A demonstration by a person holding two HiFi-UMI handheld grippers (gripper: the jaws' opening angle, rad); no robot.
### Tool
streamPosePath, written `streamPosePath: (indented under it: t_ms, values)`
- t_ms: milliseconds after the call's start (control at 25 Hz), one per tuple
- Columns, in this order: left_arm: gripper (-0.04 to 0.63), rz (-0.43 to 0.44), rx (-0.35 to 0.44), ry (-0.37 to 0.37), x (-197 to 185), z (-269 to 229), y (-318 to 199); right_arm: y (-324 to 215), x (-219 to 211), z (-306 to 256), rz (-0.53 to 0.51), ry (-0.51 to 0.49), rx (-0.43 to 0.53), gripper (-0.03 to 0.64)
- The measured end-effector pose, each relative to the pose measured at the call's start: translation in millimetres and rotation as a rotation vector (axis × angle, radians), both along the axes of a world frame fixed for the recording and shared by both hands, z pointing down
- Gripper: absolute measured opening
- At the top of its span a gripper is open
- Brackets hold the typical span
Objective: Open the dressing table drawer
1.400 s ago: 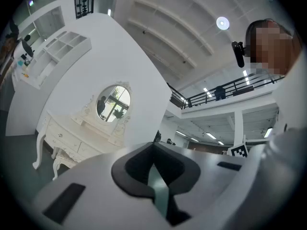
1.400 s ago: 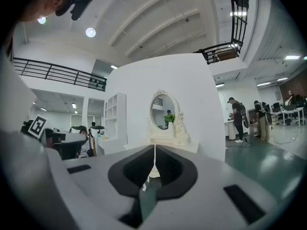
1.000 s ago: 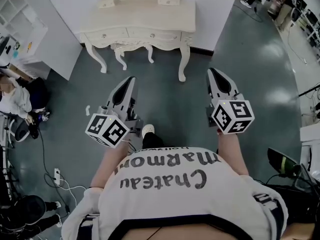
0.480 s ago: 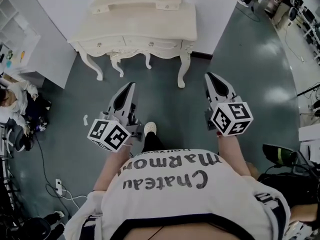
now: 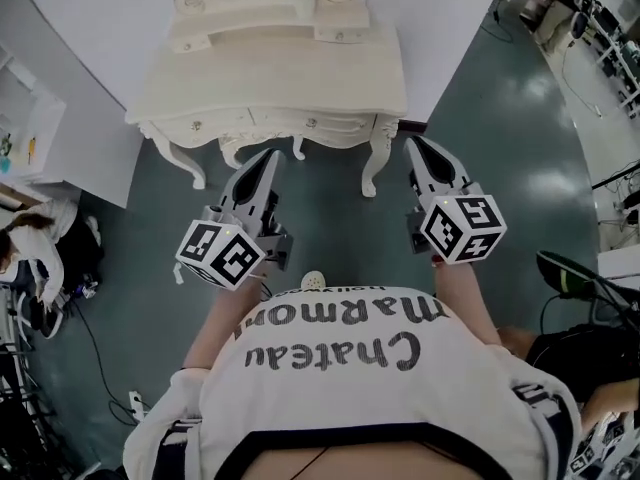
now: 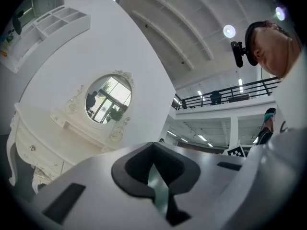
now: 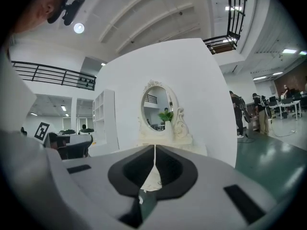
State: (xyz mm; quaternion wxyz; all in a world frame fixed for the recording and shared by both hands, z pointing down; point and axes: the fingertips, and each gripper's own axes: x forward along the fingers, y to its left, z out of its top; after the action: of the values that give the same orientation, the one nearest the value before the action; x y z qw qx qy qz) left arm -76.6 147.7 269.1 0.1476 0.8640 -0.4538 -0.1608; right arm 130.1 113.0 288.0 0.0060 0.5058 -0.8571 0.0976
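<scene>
The dressing table (image 5: 280, 68) stands against the white wall at the top of the head view. Its drawers run along the front edge, with the middle drawer (image 5: 312, 123) closed flush. The left claw (image 5: 272, 153) is held in the air in front of that edge. Its tip points at the table just below and to the left of the middle drawer, near it but not touching. The right claw (image 5: 411, 143) points the same way further right, just beside the right front leg (image 5: 378, 163), clear of the drawer fronts. Both claws are pressed together with nothing between their jaws. From the left claw (image 6: 153, 147), the table's oval mirror (image 6: 108, 99) sits ahead and to the left.
</scene>
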Motion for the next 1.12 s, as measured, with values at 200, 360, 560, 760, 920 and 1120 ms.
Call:
streamPosePath:
  t_ms: [200, 360, 560, 760, 920, 1120]
  values:
    - [0.023, 0.026, 0.033, -0.019, -33.6, -10.2, -49.4, -45.9, -30.5, -6.9, 0.028, -0.017, 0.022, 0.029]
    - [0.023, 0.047, 0.02, -0.026, -53.8, -0.5, -77.0, -73.2, -59.3, 3.8, 0.018, -0.005, 0.0, 0.029]
    - [0.023, 0.027, -0.031, -0.015, -75.3, 22.7, -95.3, -91.0, -84.7, 31.8, -0.015, 0.052, -0.079, 0.029]
    - [0.023, 0.03, -0.091, 0.022, -80.8, 42.0, -108.7, -106.4, -94.4, 51.2, -0.027, 0.046, -0.133, 0.029]
    - [0.023, 0.058, -0.111, 0.023, -73.3, 52.9, -125.7, -128.3, -97.8, 59.7, -0.035, 0.035, -0.144, 0.029]
    - [0.023, 0.073, -0.109, 0.019, -63.6, 53.5, -152.1, -164.3, -100.3, 61.4, -0.063, 0.007, -0.145, 0.029]
